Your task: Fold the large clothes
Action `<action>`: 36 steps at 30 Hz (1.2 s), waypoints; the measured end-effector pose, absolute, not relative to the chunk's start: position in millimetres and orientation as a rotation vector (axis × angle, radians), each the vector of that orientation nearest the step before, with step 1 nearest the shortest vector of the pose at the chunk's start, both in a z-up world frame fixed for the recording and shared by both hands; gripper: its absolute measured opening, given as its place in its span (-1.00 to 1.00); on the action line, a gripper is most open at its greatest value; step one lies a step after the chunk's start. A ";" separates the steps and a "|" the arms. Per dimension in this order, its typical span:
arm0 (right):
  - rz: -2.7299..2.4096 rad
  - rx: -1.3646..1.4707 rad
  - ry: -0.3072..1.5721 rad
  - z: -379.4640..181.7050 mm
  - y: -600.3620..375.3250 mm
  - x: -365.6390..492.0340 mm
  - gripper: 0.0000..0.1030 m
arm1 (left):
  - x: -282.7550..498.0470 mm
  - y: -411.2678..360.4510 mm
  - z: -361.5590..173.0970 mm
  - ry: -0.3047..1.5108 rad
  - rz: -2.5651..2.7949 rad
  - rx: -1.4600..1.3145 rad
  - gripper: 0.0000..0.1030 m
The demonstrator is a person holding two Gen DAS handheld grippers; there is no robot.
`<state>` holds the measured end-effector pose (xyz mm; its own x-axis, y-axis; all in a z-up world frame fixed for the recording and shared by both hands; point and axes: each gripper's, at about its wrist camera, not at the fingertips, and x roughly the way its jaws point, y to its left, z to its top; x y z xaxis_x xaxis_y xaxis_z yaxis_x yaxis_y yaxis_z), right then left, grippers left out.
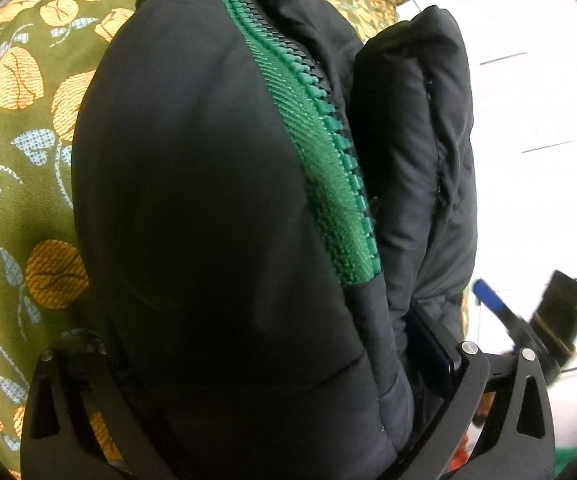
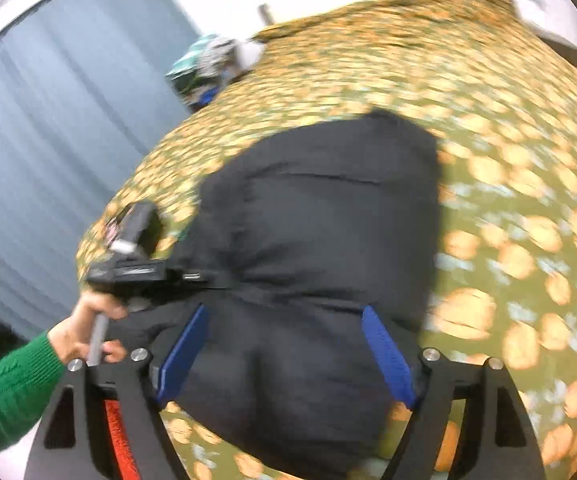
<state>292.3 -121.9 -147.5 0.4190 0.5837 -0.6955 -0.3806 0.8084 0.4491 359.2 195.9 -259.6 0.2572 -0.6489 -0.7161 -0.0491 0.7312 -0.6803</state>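
Black padded jacket (image 2: 320, 216) on leaf-print bedspread (image 2: 508, 208)

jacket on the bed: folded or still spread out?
Folded. The black puffer jacket sits as a compact bundle on the floral bedspread, layers doubled over along its green zipper.

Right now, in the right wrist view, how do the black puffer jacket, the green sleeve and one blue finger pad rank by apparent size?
1. black puffer jacket
2. green sleeve
3. blue finger pad

The pad sits nearest the camera, so it looks larger than it is.
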 end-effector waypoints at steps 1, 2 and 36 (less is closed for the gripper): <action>0.571 0.261 0.986 -155.8 -139.0 296.6 0.58 | 360.0 195.7 -257.1 1.261 -0.449 -0.669 0.99; 0.532 0.298 1.013 -165.3 -156.0 300.5 0.58 | 359.8 195.4 -256.6 1.260 -0.448 -0.670 0.99; 0.806 0.398 0.849 -147.7 -118.9 323.9 0.12 | 282.0 184.5 -145.8 1.055 -0.458 -0.620 -0.02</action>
<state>323.9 -118.9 -147.7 0.3975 0.7643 -0.5077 -0.4670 0.6448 0.6050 282.0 184.5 -145.8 0.4273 -0.6216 -0.6565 0.0549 0.7426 -0.6674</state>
